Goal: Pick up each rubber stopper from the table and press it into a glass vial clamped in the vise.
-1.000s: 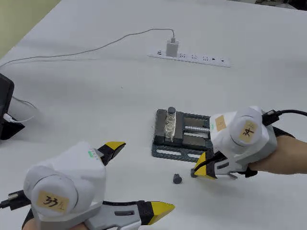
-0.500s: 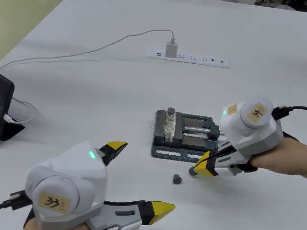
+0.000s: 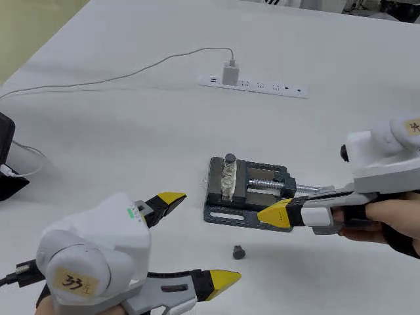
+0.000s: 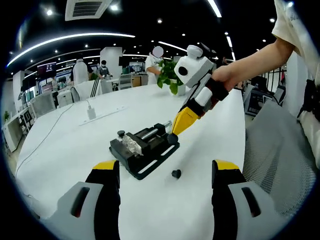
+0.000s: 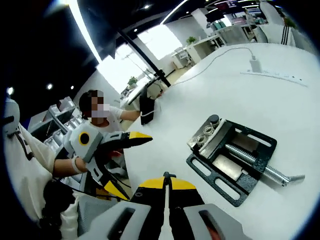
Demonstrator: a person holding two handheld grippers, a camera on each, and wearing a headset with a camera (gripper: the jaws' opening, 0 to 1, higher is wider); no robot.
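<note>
A dark vise (image 3: 216, 214) stands mid-table and clamps an upright glass vial (image 3: 229, 178) with a dark stopper (image 3: 230, 158) in its mouth. One loose rubber stopper (image 3: 239, 252) lies on the table just in front of the vise. My left gripper (image 3: 200, 237) is open at the near left, with the loose stopper (image 4: 176, 173) ahead between its jaws (image 4: 166, 170) and the vise (image 4: 145, 147) beyond. My right gripper (image 3: 275, 214) is shut, held above the vise's front right corner and pointing left. Its jaws (image 5: 166, 180) meet with nothing visible between them; the vise (image 5: 235, 160) lies below.
A white power strip (image 3: 252, 84) with a plugged charger and a long white cable lies at the far side. A black device (image 3: 5, 157) sits at the left edge. Bare white table surrounds the vise. People stand in the background of the left gripper view.
My right gripper has risen from the table beside the loose stopper and drawn back to the right, still shut. The left gripper and the loose stopper have stayed put.
</note>
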